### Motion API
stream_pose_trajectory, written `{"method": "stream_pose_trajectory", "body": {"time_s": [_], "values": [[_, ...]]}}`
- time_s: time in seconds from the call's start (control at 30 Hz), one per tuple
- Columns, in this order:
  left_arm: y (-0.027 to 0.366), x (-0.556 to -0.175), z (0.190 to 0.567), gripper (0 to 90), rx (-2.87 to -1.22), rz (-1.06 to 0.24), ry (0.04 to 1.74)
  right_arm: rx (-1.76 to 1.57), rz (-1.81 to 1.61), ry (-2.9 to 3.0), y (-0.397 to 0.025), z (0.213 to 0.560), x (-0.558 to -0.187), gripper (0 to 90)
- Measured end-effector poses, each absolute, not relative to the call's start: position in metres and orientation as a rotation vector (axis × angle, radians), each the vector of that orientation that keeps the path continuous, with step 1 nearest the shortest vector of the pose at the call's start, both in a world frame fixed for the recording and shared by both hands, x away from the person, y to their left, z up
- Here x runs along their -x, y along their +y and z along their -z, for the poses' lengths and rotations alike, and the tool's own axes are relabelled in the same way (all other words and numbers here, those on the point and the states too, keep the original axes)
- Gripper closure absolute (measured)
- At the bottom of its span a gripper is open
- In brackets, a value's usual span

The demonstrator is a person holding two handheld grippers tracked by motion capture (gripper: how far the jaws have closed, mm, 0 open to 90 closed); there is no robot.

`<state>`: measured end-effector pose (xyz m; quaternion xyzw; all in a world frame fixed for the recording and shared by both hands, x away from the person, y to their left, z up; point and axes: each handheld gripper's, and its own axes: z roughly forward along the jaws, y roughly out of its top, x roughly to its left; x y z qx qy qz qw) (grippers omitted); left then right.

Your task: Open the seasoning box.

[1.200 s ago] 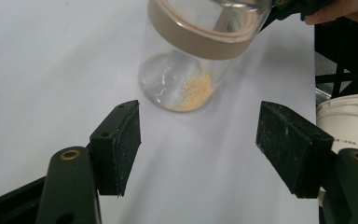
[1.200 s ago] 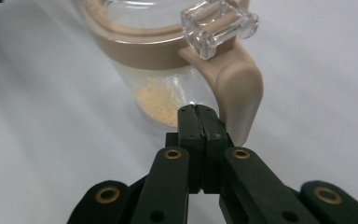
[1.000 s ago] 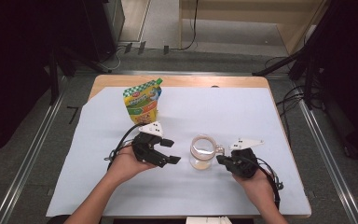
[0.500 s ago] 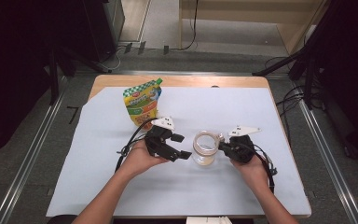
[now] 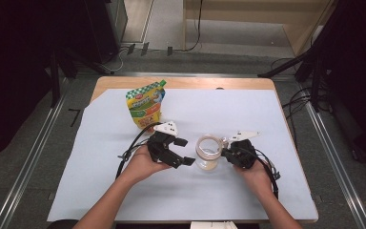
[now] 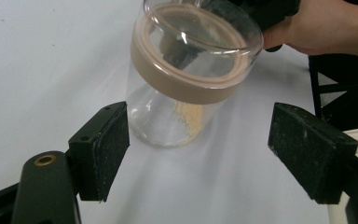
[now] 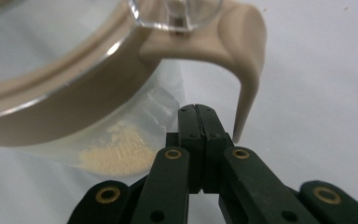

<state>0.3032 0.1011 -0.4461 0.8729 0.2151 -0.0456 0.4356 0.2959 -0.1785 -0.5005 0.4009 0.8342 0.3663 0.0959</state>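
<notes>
A clear jar (image 5: 208,152) with a beige lid ring stands on the white sheet between the two hands, with a little pale powder (image 7: 116,151) at its bottom. My left gripper (image 5: 185,151) is open just left of the jar. In the left gripper view its two pads (image 6: 107,140) flank the jar (image 6: 186,79) from the near side without touching it. My right gripper (image 5: 225,152) is shut against the jar's right side. Its closed tips (image 7: 197,112) sit right under the lid's beige hooked handle (image 7: 244,51), with nothing between them.
A green and yellow standing pouch (image 5: 145,105) is behind the left hand. The white sheet (image 5: 248,114) covers most of the wooden table; its edge (image 5: 181,82) shows at the back. Cables trail from both grippers toward the person.
Both hands have closed in on the jar: the left gripper moved right and forward, the right gripper moved forward and left up to the jar. The jar stayed put.
</notes>
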Motion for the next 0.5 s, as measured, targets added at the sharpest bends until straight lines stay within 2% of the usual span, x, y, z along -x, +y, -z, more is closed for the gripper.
{"method": "stream_pose_trajectory", "body": {"time_s": [0.5], "values": [[0.100,-0.298,0.451,16.3,-2.178,0.113,0.502,-1.130,-1.113,2.561,-0.155,0.504,-0.286,90.0]]}}
